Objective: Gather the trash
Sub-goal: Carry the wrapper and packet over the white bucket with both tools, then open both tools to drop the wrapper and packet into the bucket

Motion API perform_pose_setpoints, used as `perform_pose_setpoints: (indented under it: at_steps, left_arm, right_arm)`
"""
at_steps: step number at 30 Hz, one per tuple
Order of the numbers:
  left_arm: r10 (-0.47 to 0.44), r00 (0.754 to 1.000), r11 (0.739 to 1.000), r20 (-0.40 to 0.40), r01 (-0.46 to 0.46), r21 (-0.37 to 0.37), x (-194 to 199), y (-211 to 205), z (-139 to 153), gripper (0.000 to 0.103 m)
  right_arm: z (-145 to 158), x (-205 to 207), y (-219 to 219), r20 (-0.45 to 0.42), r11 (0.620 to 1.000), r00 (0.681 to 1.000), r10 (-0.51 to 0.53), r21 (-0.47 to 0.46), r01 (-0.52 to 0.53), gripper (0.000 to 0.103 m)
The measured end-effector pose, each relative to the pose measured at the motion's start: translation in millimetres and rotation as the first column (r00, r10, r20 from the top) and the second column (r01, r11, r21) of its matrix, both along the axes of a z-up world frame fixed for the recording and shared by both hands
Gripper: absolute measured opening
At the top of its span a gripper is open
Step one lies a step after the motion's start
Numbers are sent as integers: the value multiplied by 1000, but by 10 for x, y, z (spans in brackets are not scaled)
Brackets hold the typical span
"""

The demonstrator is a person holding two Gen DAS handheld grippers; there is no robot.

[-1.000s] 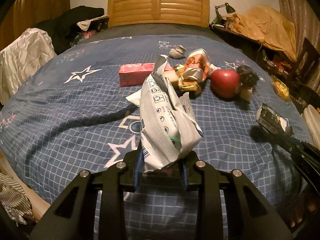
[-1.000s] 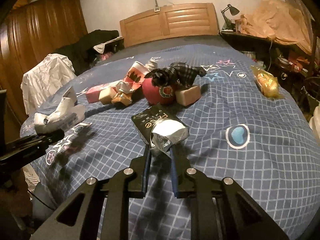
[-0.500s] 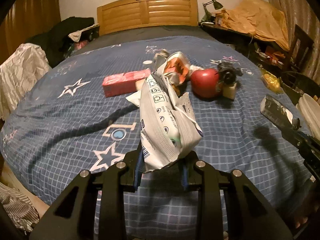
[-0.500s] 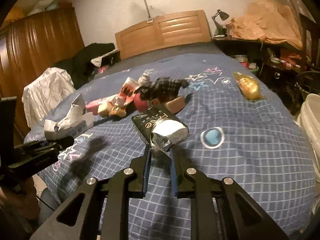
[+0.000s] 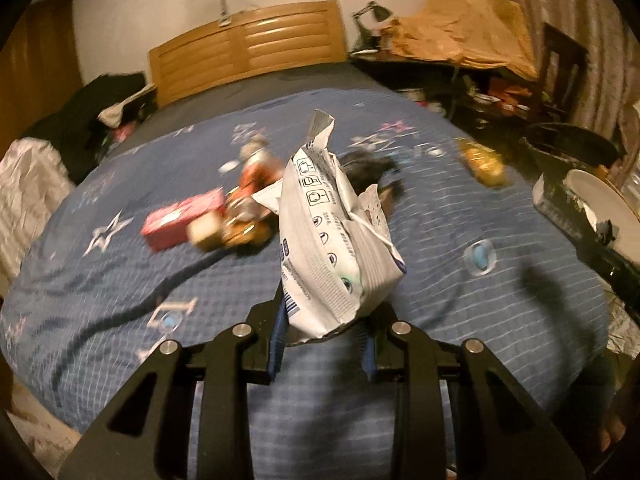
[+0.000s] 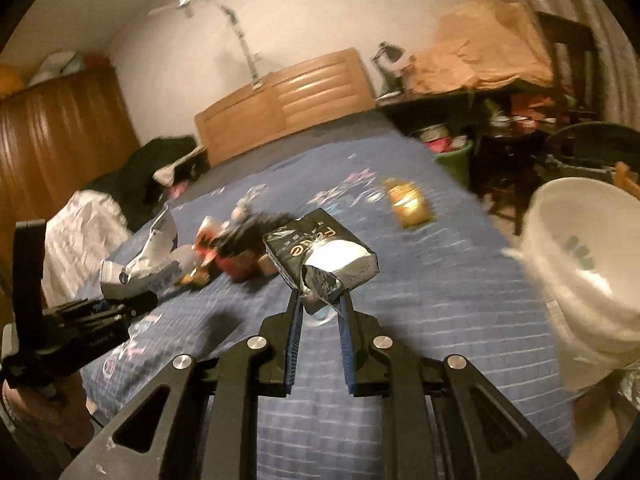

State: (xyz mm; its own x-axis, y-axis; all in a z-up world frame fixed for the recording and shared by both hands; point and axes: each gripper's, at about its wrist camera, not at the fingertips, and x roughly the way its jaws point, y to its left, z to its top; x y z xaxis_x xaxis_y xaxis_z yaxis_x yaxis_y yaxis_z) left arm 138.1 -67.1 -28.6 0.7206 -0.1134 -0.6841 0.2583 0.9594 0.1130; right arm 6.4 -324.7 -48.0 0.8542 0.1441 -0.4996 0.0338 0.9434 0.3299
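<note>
My left gripper (image 5: 324,320) is shut on a crumpled white printed wrapper (image 5: 332,232), held upright above the blue checked bedspread (image 5: 120,280). My right gripper (image 6: 320,304) is shut on a black and silver foil packet (image 6: 320,256), also lifted above the bed. In the right wrist view the left gripper (image 6: 132,304) with its white wrapper (image 6: 148,260) shows at the left. A white bin (image 6: 584,264) stands at the right, beside the bed. More litter lies mid-bed: a pink box (image 5: 180,220), a red and orange carton (image 5: 256,168) and a yellow packet (image 5: 480,160).
A wooden headboard (image 5: 248,48) closes the far end of the bed. Dark clothes (image 5: 80,120) and a white crumpled sheet (image 5: 24,192) lie at the left. A cluttered desk with a lamp (image 5: 372,16) and orange cloth (image 5: 460,28) stands on the right.
Both grippers have swung to the right and risen a little, each keeping its wrapper. The white bin has come into the right wrist view, and the litter pile has slid left.
</note>
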Motion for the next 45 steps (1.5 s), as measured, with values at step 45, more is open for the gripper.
perform_pose_setpoints:
  at_steps: [45]
  left_arm:
    - [-648, 750, 758, -133, 651, -23, 215, -4129, -171, 29]
  right_arm:
    - [28, -534, -3341, -46, 860, 863, -504, -120, 496, 19]
